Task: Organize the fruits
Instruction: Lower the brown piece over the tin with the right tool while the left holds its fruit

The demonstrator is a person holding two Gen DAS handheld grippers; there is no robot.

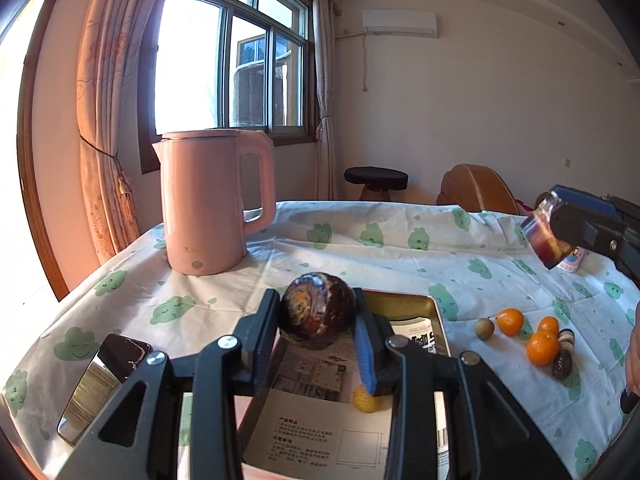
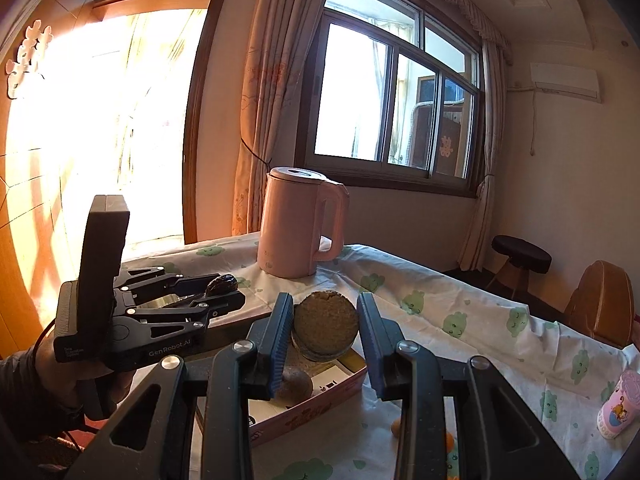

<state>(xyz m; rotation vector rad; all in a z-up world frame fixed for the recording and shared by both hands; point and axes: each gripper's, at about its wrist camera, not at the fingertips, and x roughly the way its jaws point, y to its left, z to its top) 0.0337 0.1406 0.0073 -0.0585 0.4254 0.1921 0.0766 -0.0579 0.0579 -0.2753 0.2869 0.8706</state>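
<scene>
A table under a cloud-print cloth [image 1: 360,248] fills the room's middle, with a pink kettle [image 1: 208,204] at its far left. Nearer lies the paper-lined box [image 2: 320,408], and everything turns on it: it sits directly below both sets of jaws, its long side running from near to far. The left gripper [image 1: 316,304] is clenched on a dark glossy fruit [image 1: 316,314], hanging over the box's left part. The right gripper [image 2: 326,304] hangs over its right part, clamped on a short round piece with a flat tan face [image 2: 326,324]; what it is I cannot tell. To my eye neither hand needs to travel sideways, only down before letting go. A yellow fruit [image 1: 366,400] and a brown one [image 2: 294,384] lie in the box. The loose oranges [image 1: 542,346] wait on the cloth to the right, nearer the right hand.
</scene>
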